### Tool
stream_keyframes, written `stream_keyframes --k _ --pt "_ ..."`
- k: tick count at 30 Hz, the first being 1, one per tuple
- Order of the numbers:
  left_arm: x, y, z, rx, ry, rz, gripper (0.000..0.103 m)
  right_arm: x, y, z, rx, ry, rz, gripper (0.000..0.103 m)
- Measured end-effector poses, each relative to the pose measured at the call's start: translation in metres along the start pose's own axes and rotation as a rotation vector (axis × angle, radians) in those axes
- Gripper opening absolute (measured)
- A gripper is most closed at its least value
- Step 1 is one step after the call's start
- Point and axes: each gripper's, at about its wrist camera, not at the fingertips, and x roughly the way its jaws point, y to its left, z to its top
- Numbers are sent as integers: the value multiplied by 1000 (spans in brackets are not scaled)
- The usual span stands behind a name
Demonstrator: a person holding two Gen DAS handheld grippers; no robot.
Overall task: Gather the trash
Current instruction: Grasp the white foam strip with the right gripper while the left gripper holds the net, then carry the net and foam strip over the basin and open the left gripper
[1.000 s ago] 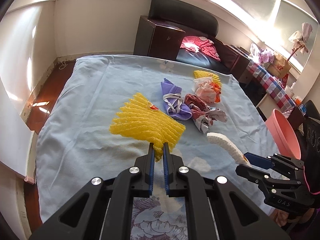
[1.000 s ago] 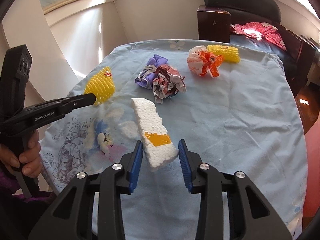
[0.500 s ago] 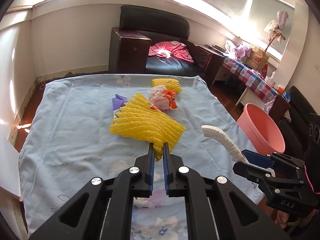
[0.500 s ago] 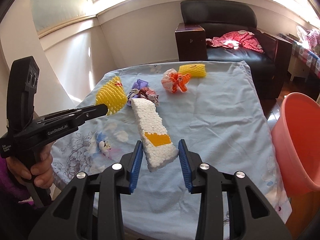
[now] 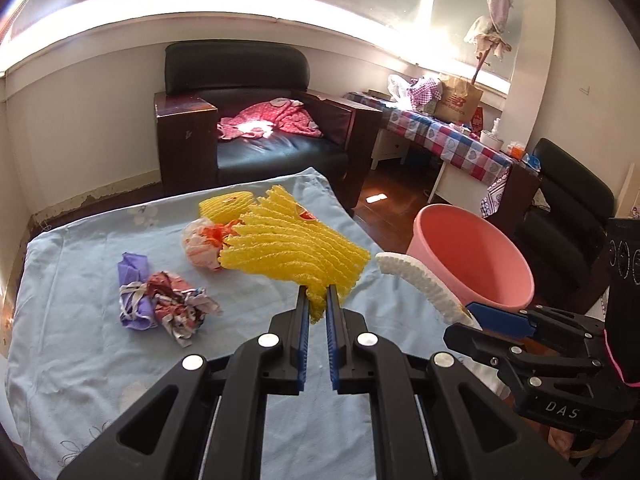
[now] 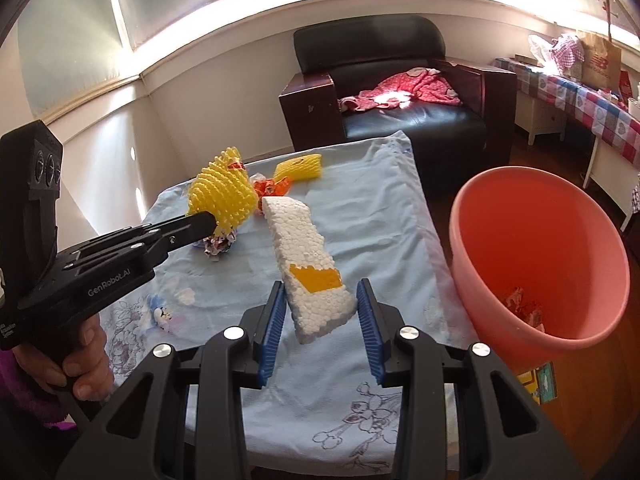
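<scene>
In the left wrist view, a yellow foam fruit net (image 5: pixel 294 250) is pinched at its narrow end between the fingers of the left gripper (image 5: pixel 318 312), which are clenched on it. The net is held above the counter's pale blue cloth (image 5: pixel 80 344); its long axis runs from the fingers up and to the left, fanning wider toward the frame's centre.

In the right wrist view, a white styrofoam strip (image 6: pixel 310 268) with a yellow patch is grasped at its near end by the fingers of the right gripper (image 6: pixel 322 312). Its long axis points away from the camera, leaning up and left.

A pink bucket (image 6: pixel 600 248) is seen at the right of that frame, beside the counter's edge, with some scraps inside.

Left on the cloth are a crumpled purple wrapper (image 5: pixel 134 290), a wadded printed paper (image 5: pixel 180 306) touching it, an orange-and-white wrapper (image 5: pixel 202 242) and a second yellow net (image 5: pixel 226 204) at the far edge.
</scene>
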Motion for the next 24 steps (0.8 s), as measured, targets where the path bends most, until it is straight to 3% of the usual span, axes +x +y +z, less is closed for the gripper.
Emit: stream_keyframes --k 24 --pt "49 -122 21 175 1 -139 7 -48 -108 -8 251 -118 -198 37"
